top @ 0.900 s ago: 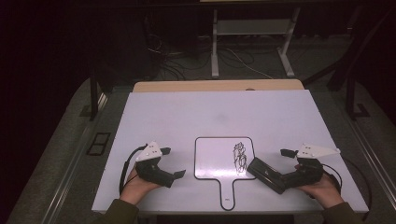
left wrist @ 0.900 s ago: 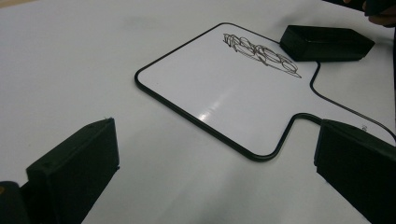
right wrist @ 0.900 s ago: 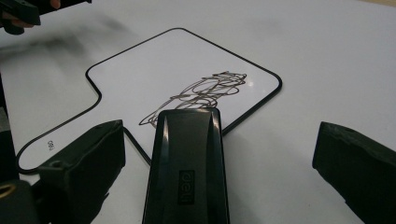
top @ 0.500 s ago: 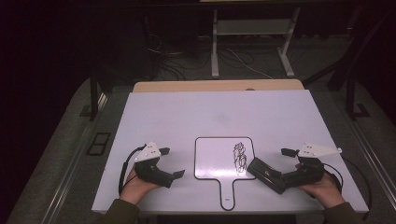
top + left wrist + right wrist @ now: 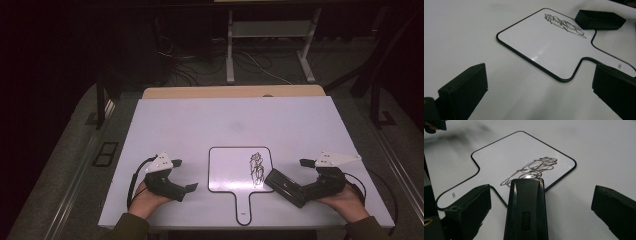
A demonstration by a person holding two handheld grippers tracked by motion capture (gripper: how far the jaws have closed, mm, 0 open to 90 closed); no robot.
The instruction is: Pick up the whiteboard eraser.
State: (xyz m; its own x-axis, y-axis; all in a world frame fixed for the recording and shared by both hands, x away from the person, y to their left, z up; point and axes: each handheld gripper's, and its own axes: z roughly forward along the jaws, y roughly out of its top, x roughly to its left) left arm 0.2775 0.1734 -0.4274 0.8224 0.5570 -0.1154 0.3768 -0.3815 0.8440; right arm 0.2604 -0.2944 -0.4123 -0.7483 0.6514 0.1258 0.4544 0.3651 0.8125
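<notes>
Looks like pre-wipe setup: black eraser (image 5: 525,207) lies btwn spread jaws of right gripper (image 5: 541,212), its tip touching whiteboard (image 5: 230,167) by scribble (image 5: 257,167); left gripper (image 5: 539,97) spread, empty; next prob. clamp eraser, rub marks.

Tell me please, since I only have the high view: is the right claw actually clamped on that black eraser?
Observer: No. In the right gripper view the eraser lies between the open jaws of the right claw, with a gap on each side.
Operator: Thank you. Is the eraser touching the scribble?
Observer: Its front end overlaps the whiteboard's edge and reaches the scribble.
Operator: And is the left claw holding anything?
Observer: No. The left claw is open over bare table, beside the whiteboard's handle.
</notes>
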